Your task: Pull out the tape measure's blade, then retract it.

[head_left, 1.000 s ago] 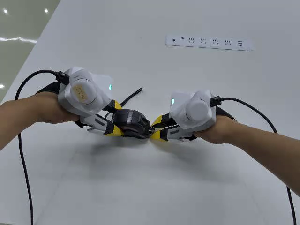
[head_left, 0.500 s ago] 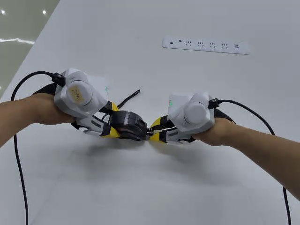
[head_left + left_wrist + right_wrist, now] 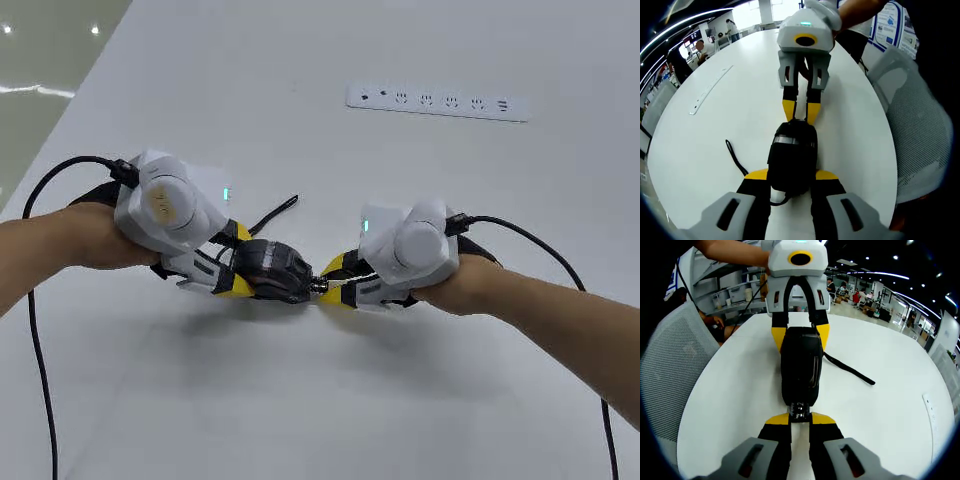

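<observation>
I have the tape measure (image 3: 272,268) on the near side of the power strip (image 3: 437,102), well apart from it and off towards its left end, low over the white table (image 3: 300,410). I can't tell whether the case rests on the table or hangs just clear of it.

My left gripper (image 3: 240,272) is clamped across the rear of the black case, one yellow fingertip on each flat side. In the left gripper view the case (image 3: 792,155) runs straight out from between those jaws.

My right gripper (image 3: 332,280) comes in from the opposite end. Its jaws are pinched together on the blade hook (image 3: 798,411) at the mouth of the case, and no blade shows drawn out yet.

What matters is the line. The long axis of the case lies roughly parallel to the power strip, mouth towards the right gripper, and the two grippers face each other along it. I judge the pull should go straight back along that axis, right hand away from the left, with no twist. The wrist strap (image 3: 275,213) trails off the case towards the power strip, out of the blade's path.
</observation>
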{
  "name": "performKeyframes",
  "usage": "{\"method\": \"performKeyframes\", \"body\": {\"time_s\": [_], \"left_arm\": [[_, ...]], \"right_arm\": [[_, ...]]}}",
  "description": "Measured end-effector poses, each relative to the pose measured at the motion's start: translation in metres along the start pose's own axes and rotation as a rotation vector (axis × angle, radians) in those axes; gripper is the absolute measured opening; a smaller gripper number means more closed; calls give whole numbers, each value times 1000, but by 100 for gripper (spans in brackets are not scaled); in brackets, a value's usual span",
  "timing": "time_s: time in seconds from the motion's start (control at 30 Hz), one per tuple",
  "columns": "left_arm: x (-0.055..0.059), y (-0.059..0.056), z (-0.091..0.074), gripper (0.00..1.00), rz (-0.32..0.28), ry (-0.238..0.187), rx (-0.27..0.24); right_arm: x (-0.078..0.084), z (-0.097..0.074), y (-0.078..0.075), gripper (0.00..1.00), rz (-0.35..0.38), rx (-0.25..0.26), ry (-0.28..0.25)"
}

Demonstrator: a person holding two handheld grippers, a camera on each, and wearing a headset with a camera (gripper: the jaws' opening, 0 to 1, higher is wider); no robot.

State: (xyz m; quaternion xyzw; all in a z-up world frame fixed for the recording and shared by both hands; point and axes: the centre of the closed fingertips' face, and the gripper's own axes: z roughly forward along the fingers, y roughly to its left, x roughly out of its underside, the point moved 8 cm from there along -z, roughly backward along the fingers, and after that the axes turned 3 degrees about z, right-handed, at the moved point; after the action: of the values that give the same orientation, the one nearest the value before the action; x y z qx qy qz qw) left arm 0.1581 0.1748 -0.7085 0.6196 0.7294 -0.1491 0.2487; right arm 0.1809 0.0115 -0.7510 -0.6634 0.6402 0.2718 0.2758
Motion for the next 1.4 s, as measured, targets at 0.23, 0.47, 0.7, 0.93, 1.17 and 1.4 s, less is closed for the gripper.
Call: {"method": "performKeyframes", "body": {"time_s": [0.23,0.47,0.7,0.93,1.17,1.4], "left_arm": [[1,1,0,25,-1,1,2],[1,1,-1,25,-2,1,-2],[2,1,-1,25,-6,1,-5],[3,1,-1,25,-8,-1,-8],[5,2,-1,25,-13,-2,-11],[4,1,0,25,-16,-4,-11]], "right_arm": [[-1,-2,0,11,-8,2,1],[0,-3,-1,11,-13,0,3],[0,-6,0,11,-17,1,1],[0,-8,1,11,-19,2,3],[1,-9,1,11,-19,3,3],[2,-11,1,11,-18,6,5]]}}
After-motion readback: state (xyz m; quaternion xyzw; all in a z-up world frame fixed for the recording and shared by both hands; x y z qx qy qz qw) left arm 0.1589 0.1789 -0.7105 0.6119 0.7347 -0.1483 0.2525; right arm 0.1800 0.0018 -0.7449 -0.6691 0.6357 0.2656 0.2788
